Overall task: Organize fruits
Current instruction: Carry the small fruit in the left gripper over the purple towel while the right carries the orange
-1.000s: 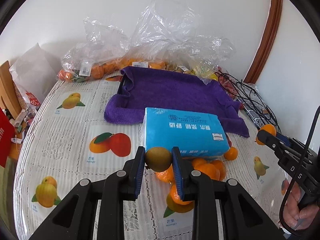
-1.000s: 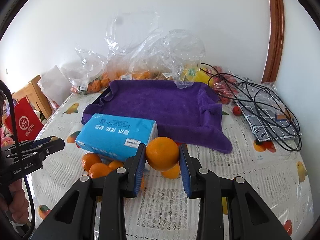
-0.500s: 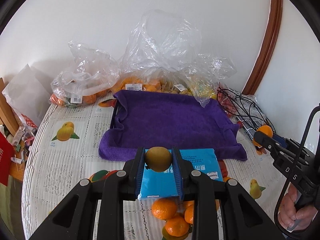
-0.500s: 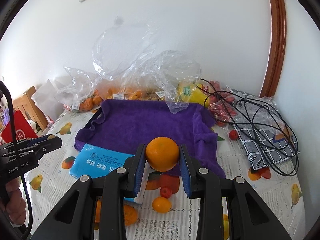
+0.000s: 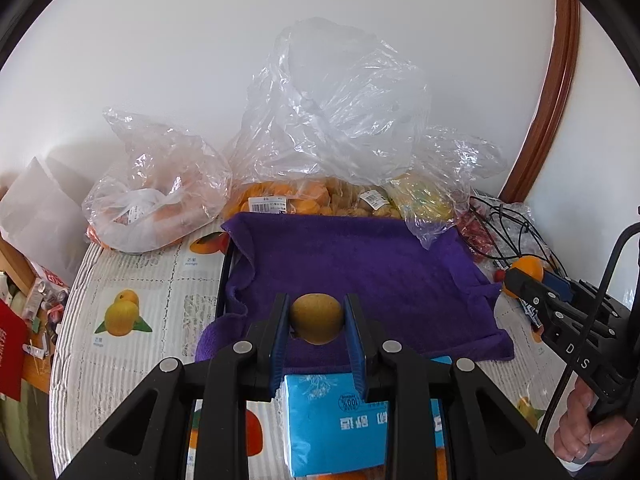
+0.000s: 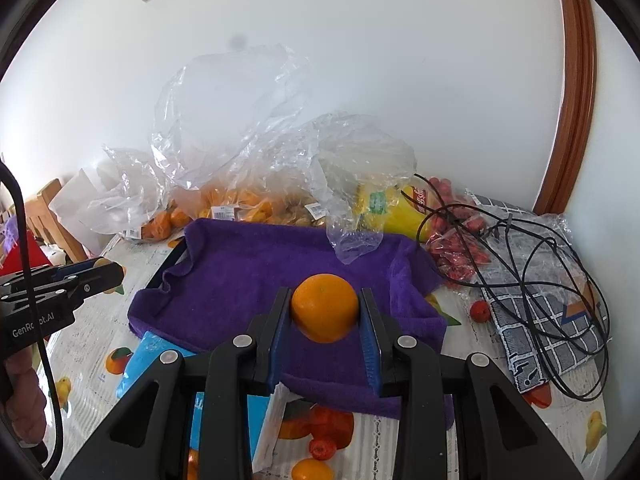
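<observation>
My left gripper [image 5: 317, 319] is shut on a small yellow-brown fruit [image 5: 317, 318], held above the near edge of a purple towel [image 5: 360, 268] that lines a dark tray [image 5: 225, 276]. My right gripper [image 6: 325, 314] is shut on a round orange [image 6: 325, 312], also above the towel's [image 6: 256, 280] near part. In the left wrist view the right gripper [image 5: 528, 280] shows at the right edge with its orange [image 5: 529, 267]. The left gripper [image 6: 100, 274] shows at the left edge of the right wrist view.
A blue tissue pack [image 5: 352, 420] lies just below both grippers. Clear plastic bags of oranges and other fruit [image 5: 320, 152] stand along the wall behind the tray. Black cables [image 6: 520, 256] on a checked cloth and a bag of red fruit [image 6: 456, 248] lie at right. Loose small fruit [image 6: 320, 448] sit on the patterned tablecloth.
Both grippers have moved forward and a little up over the tissue pack toward the purple towel, each still holding its fruit. The loose oranges have slid out of the bottom of the left view.
</observation>
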`<control>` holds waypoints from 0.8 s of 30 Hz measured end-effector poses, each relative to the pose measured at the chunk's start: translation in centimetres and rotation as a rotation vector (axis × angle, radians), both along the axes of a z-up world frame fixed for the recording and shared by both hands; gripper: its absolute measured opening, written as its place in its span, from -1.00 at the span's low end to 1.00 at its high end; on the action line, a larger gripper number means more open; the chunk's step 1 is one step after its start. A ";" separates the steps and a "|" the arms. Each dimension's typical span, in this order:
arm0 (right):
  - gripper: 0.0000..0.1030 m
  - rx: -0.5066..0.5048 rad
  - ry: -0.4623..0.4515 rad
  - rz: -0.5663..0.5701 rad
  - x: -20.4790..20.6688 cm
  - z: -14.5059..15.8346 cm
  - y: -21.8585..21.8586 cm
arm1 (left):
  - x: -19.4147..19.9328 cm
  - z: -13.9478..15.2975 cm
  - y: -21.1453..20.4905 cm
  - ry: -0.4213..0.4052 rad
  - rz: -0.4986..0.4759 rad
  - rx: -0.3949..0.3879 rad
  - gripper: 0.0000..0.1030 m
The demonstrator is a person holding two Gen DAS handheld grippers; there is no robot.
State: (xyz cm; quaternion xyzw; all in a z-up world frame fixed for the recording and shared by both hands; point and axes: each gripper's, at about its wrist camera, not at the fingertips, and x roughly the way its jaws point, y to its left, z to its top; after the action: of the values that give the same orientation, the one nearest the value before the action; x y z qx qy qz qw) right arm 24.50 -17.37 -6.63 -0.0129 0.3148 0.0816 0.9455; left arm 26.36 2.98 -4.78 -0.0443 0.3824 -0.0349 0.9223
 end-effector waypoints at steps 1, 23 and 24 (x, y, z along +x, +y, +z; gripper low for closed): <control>-0.37 0.001 0.002 0.000 0.5 -0.2 0.0 | 0.5 -0.2 0.0 0.004 -0.001 0.000 -0.50; -0.37 0.015 0.133 0.007 8.1 -7.2 -0.7 | 8.4 -7.1 0.0 0.136 -0.012 0.008 -0.50; -0.37 0.010 0.142 0.006 8.3 -7.6 -0.7 | 8.5 -7.4 0.0 0.143 -0.013 0.009 -0.50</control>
State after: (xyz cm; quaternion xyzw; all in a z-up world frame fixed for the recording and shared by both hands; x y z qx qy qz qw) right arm 32.76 -18.07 -14.18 -0.0035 0.3806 0.0866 0.9207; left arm 34.90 2.97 -12.19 -0.0401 0.4477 -0.0357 0.8926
